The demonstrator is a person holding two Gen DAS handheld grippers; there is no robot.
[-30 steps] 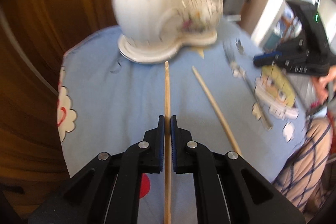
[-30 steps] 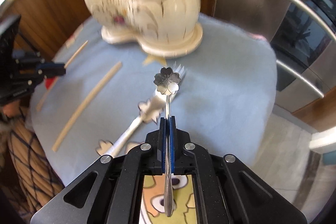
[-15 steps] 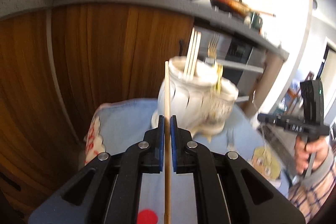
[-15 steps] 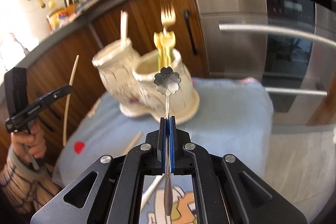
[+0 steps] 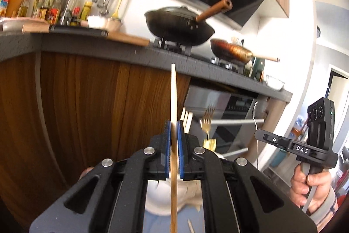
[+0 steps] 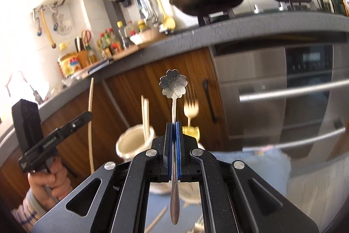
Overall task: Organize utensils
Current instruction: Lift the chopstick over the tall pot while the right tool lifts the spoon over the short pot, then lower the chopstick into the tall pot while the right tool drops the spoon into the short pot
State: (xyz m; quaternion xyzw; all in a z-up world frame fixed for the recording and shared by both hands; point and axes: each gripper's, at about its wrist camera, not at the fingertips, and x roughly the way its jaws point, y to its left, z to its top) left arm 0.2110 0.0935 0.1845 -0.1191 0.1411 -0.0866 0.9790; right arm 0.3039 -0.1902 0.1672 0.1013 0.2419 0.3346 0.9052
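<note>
1. The left gripper [image 5: 173,123] is clamped on a wooden chopstick [image 5: 173,102]. The thin, pale, smooth stick runs back between the blue ribbed pads under the camera, and its blunt tip stands well clear ahead of the black jaws.
2. The right gripper [image 6: 173,125] is pinched shut on a metal spoon [image 6: 173,88]. The slim shiny shaft passes between the blue pads; a flat flower-shaped end with five engraved petals rises above the fingertips, and the other end hangs below, under the camera.
3. Just beyond and below both grippers stands a white ceramic utensil holder [image 6: 130,143] with a rounded, ribbed body. It sits on a light blue cloth [image 6: 250,167].
4. In the holder, pale wooden chopsticks [image 6: 145,117] stand upright in one cup, and a gold fork [image 6: 190,110] stands tines up in the neighbouring one.
5. A loose chopstick [image 6: 157,220] lies on the cloth near the holder's foot.
6. Each view shows the other gripper off to the side, gripped by a hand [image 5: 305,185] in a plaid sleeve.
7. Behind are dark wood cabinet doors [image 5: 87,106], a grey counter, and a steel oven [image 6: 283,91].
8. Farthest back, a black wok [image 5: 178,25] with a wooden handle sits on the stove, bottles beside it.
</note>
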